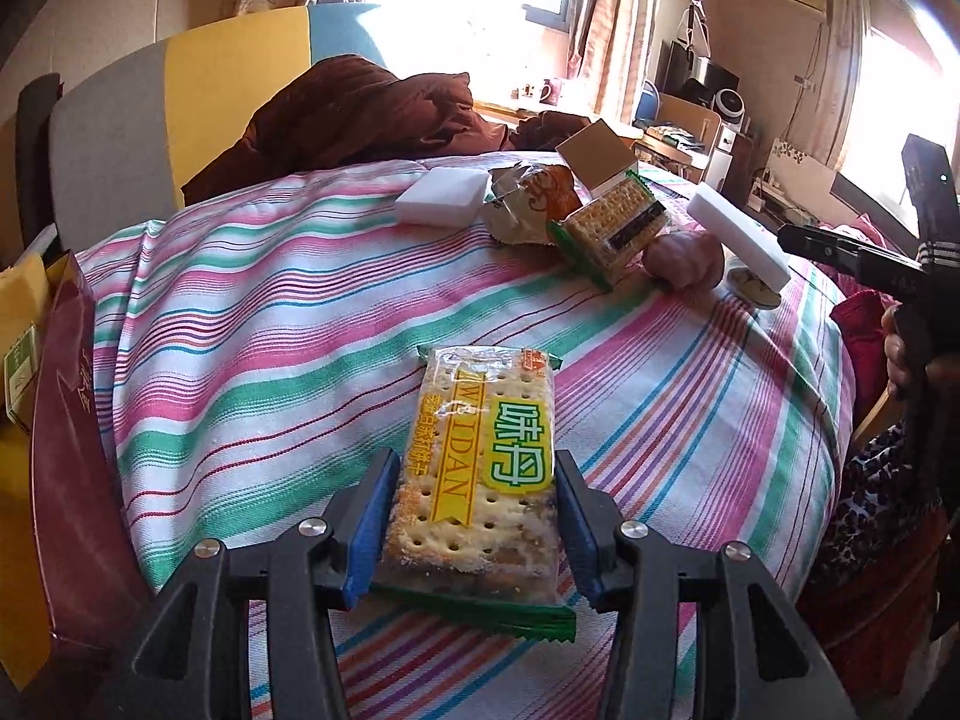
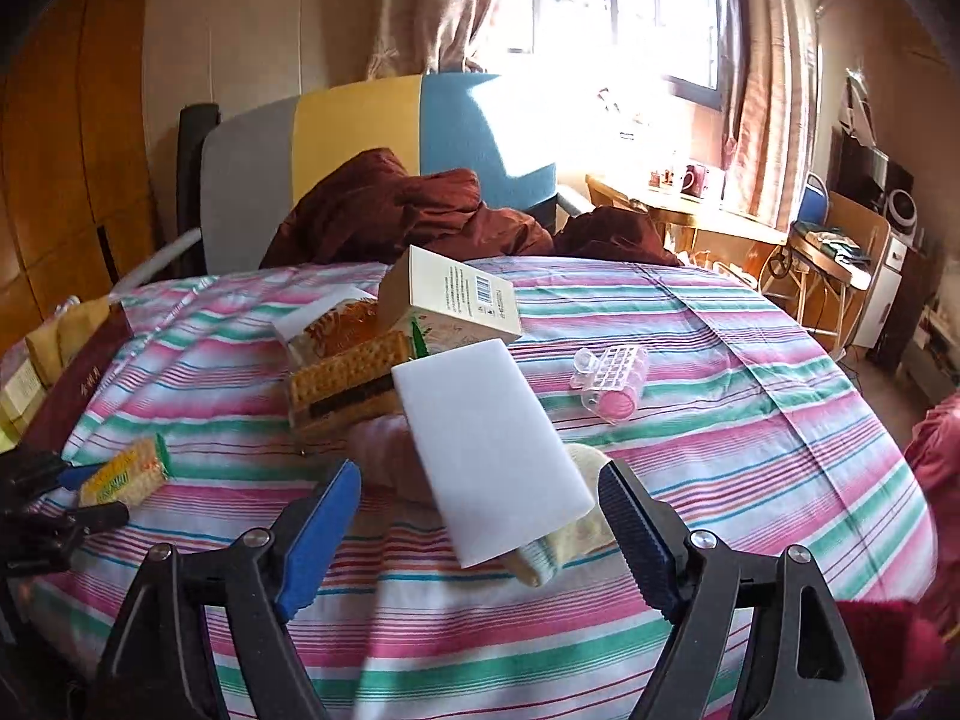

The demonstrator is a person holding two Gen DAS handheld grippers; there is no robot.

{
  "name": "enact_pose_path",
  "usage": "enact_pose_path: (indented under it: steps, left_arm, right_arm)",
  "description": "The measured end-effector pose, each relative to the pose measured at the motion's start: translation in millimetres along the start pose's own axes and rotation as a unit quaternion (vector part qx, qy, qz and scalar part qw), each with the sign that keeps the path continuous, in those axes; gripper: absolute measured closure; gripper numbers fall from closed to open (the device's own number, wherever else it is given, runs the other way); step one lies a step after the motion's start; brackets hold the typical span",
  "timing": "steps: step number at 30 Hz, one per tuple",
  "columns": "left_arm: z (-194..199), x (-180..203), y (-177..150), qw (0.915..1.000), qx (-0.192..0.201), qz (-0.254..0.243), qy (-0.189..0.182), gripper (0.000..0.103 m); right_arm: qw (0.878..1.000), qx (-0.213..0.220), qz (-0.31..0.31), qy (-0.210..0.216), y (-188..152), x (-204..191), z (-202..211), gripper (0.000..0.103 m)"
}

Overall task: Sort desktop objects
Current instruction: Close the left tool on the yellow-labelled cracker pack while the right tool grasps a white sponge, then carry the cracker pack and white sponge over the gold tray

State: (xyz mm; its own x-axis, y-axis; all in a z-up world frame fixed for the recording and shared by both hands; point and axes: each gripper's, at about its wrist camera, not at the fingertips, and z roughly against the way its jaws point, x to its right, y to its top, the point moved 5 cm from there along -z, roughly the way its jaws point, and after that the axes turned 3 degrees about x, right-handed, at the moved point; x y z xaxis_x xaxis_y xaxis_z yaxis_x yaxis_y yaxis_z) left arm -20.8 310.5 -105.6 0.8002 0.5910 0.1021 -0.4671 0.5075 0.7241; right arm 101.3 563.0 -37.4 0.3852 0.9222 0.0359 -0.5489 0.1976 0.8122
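Note:
A cracker packet (image 1: pixel 480 468) with a yellow band and green ends sits between the blue pads of my left gripper (image 1: pixel 477 459), which is shut on its two long sides just over the striped tablecloth (image 1: pixel 270 324). In the right wrist view the same packet (image 2: pixel 126 471) shows at far left in the left gripper (image 2: pixel 90 495). My right gripper (image 2: pixel 480 474) stands open on either side of a tilted white foam block (image 2: pixel 492 444), without touching it. The block rests on a pale yellow cloth item (image 2: pixel 564 540).
At the far side lie a second cracker packet (image 1: pixel 612 228), a crumpled snack bag (image 1: pixel 528 198), a white sponge (image 1: pixel 441 195) and a cardboard box (image 2: pixel 456 300). A pink hair roller (image 2: pixel 612 378) lies to the right. A dark red box (image 1: pixel 66 420) borders the left table edge.

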Motion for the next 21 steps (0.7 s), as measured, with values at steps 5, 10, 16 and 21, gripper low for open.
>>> enact_pose_path:
  steps: [5, 10, 16, 21]
  left_arm:
    - [-0.3, -0.3, 0.0, 1.0, -0.002, 0.006, -0.001, 0.052]
    - [-0.2, -1.8, -0.1, 0.9999, -0.003, 0.013, -0.006, 0.051]
    - [-0.3, 0.3, -1.3, 1.0, -0.001, 0.005, 0.001, 0.051]
    - [0.2, -0.2, -1.9, 1.0, 0.002, 0.006, -0.001, 0.051]
  right_arm:
    - [0.997, -0.062, 0.042, 0.035, 6.5, 3.8, -25.0, 0.019]
    - [0.993, -0.09, 0.067, 0.038, 3.3, 0.4, -39.5, 0.019]
    - [0.991, -0.097, 0.088, 0.017, -3.4, -2.1, -40.9, 0.04]
    - [0.993, -0.089, 0.073, 0.013, -3.4, -0.8, -35.9, 0.043]
